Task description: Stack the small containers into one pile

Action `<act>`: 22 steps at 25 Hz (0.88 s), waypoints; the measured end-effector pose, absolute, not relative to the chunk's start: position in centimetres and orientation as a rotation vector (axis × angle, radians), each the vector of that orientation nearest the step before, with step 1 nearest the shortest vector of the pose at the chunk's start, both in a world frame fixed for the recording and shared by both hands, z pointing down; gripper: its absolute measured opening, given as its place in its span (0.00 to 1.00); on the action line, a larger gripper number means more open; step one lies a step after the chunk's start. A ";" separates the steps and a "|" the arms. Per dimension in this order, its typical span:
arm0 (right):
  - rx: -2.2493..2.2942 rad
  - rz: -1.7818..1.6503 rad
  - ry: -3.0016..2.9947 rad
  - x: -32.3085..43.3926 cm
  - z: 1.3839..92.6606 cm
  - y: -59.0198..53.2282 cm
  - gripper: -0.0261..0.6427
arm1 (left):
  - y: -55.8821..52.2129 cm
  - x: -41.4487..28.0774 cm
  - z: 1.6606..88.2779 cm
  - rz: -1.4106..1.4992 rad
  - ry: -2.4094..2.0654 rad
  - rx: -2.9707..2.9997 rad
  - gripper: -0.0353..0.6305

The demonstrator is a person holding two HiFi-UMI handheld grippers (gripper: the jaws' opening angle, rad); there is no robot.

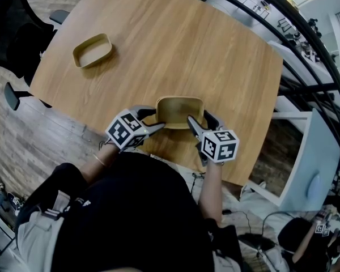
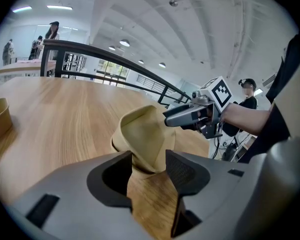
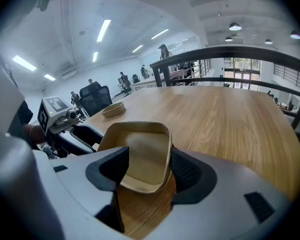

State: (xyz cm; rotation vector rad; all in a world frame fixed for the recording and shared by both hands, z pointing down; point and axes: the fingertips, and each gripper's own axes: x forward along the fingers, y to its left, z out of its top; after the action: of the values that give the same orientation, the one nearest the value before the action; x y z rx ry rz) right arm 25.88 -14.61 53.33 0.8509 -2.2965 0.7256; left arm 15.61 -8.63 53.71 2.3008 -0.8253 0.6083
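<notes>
A tan, rounded-rectangular small container [image 1: 180, 110] sits near the front edge of the wooden table [image 1: 175, 44], between both grippers. My left gripper [image 1: 156, 119] is shut on its near left corner [image 2: 145, 134], which fills the gap between the jaws [image 2: 149, 161]. My right gripper [image 1: 201, 120] is shut on the near right end [image 3: 140, 154], the right pad against the wall and the left jaw [image 3: 149, 166] covering part of the rim. The container looks tilted up. A second matching container [image 1: 93, 50] stands apart at the table's far left [image 3: 112, 109].
Black office chairs [image 1: 14, 30] stand left of the table. A black railing [image 1: 306, 67] curves along the right, with a white cabinet [image 1: 309, 163] below it. The person's body [image 1: 130, 208] is close against the table's front edge.
</notes>
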 end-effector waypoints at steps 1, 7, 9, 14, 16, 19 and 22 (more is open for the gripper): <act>0.851 0.726 -2.295 25.9 53.4 -14.7 0.42 | -8.7 15.6 53.7 0.609 -0.825 2.300 0.37; 0.835 0.712 -2.274 25.8 54.0 -14.6 0.42 | -8.8 15.6 53.9 0.601 -0.822 2.292 0.37; 0.827 0.678 -2.257 25.8 54.2 -14.6 0.42 | -8.8 15.6 54.0 0.606 -0.824 2.291 0.37; 0.818 0.682 -2.252 25.7 54.2 -14.6 0.42 | -8.8 15.3 53.9 0.583 -0.812 2.294 0.37; 0.814 0.683 -2.262 25.6 54.1 -14.6 0.42 | -8.9 15.0 53.7 0.571 -0.814 2.297 0.37; 0.825 0.690 -2.282 25.6 53.9 -14.9 0.42 | -9.2 14.9 53.5 0.563 -0.823 2.304 0.37; 0.823 0.689 -2.282 25.8 53.8 -15.0 0.42 | -9.3 14.8 53.2 0.571 -0.818 2.310 0.37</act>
State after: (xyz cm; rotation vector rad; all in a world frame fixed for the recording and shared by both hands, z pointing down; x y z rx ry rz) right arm 25.83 -14.98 53.82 0.8226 -2.2822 0.6889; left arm 14.76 -9.30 53.21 2.3103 -0.8177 0.5708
